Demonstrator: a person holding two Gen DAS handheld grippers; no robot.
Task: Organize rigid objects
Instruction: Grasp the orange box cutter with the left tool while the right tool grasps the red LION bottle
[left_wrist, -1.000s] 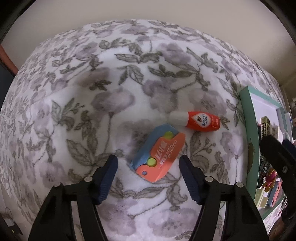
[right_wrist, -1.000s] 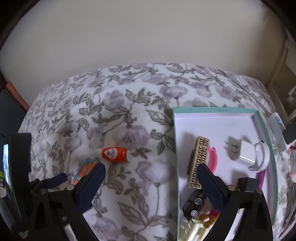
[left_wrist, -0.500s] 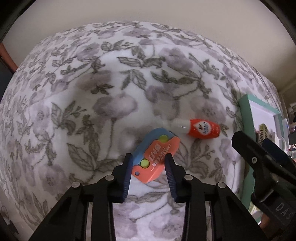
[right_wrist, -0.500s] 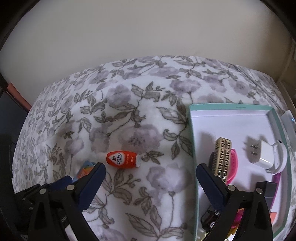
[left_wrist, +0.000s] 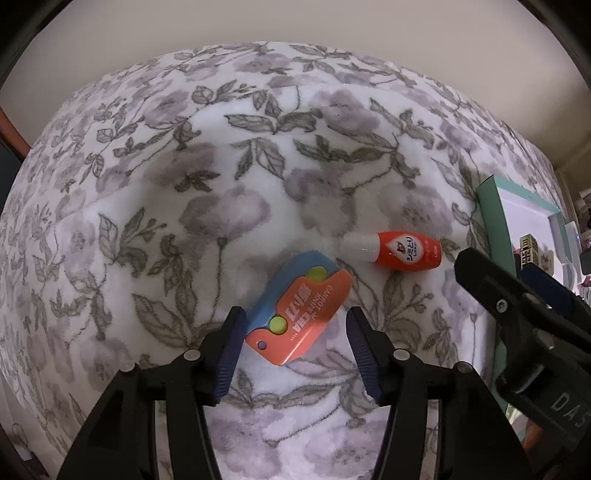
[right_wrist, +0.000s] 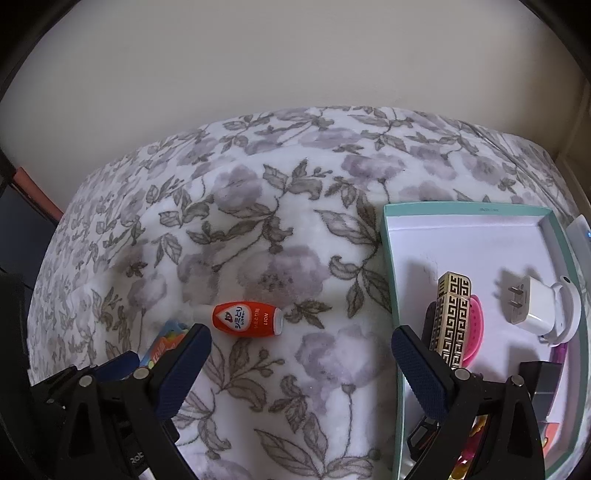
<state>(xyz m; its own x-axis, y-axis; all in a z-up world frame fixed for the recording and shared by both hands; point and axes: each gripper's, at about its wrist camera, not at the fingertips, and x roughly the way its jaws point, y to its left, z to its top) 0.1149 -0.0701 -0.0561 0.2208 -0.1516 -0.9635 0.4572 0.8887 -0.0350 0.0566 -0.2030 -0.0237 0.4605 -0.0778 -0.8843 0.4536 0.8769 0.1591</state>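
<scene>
The orange and blue toy knife (left_wrist: 298, 313) lies flat on the flowered blanket (left_wrist: 229, 206), its near end sitting between the left gripper's (left_wrist: 295, 345) jaws. Those jaws are released, spread a little wider than the knife; the left one is close against its edge, the right one stands apart from it, and neither grips it. The knife's long axis runs diagonally, near end toward the left jaw, far end pointing ahead and to the right. Just beyond that far end, the orange bottle (left_wrist: 400, 251) lies on its side, cap pointing left. The right gripper (right_wrist: 301, 349) hangs wide open and empty, between the bottle and the teal box (right_wrist: 389, 258).
</scene>
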